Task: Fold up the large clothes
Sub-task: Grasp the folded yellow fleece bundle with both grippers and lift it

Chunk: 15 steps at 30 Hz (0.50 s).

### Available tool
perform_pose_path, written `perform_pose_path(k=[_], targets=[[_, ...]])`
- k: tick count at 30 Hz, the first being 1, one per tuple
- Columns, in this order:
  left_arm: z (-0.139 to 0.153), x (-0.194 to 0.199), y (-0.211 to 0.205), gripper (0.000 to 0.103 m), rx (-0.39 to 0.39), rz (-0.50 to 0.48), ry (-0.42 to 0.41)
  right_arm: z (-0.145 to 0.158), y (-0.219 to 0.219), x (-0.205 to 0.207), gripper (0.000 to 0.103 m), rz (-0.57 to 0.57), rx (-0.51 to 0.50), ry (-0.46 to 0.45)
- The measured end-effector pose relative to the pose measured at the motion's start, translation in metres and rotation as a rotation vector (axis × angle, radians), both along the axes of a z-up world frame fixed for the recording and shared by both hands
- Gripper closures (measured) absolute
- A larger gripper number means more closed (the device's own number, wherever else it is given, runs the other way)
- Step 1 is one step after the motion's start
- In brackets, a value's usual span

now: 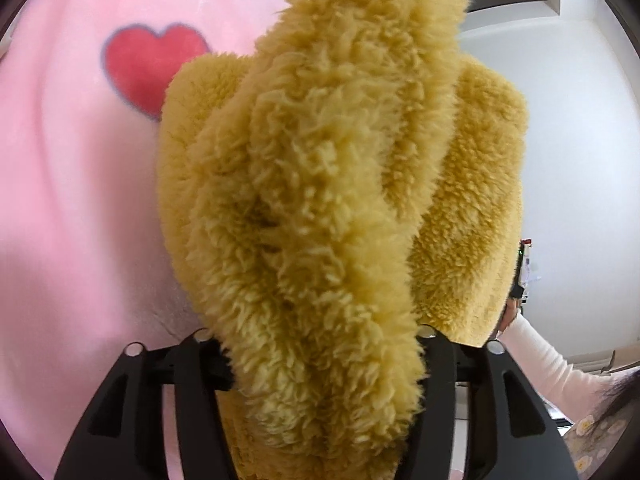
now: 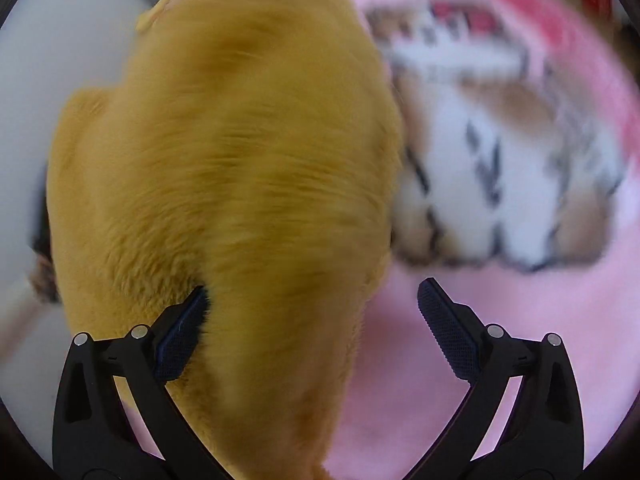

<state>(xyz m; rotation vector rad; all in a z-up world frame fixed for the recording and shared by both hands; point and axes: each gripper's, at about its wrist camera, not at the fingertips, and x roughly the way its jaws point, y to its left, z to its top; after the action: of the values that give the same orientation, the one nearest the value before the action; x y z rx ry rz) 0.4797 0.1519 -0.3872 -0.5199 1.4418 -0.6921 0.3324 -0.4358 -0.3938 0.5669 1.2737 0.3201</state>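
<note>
left gripper clenched on yellow fleece garment; right gripper released, jaws apart, so fleece could slide off onto pink blanket.

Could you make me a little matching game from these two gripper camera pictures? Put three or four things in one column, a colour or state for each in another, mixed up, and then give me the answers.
Things:
1. left gripper
2. right gripper
3. heart print
4. blanket

Colours or states:
A. pink
B. fingers spread wide, with the fleece only against the left finger's pad
C. red, with a darker outline
D. closed on a thick bunch of yellow fleece garment

Pairs: 1-D, 2-B, 3-C, 4-A
</note>
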Motion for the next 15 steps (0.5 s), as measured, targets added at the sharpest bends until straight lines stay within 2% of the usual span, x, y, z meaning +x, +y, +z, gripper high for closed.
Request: perform_pose_path(k=[1,3,6,10,15], targets=[[-0.002,0.003,-0.002,0.037,0.008,-0.001,0.008,-0.009,-0.005,0.0,0.008,-0.019,0.066,0.024],[-0.008,0.012,-0.004,0.015,0.034,0.011,0.036,-0.018,-0.01,0.0,0.007,-0.028,0.136,0.031],[-0.016,0.02,-0.012,0.004,0.014,0.02,0.063,-0.02,-0.008,0.001,0.007,-0.005,0.149,0.023],[-0.019,0.026,-0.025,0.004,0.001,0.046,0.073,-0.021,-0.007,0.009,0.007,-0.004,0.177,0.057],[-0.025,0.03,-0.038,0.005,-0.019,0.043,0.107,-0.021,0.002,0.024,0.008,0.015,0.179,0.054]])
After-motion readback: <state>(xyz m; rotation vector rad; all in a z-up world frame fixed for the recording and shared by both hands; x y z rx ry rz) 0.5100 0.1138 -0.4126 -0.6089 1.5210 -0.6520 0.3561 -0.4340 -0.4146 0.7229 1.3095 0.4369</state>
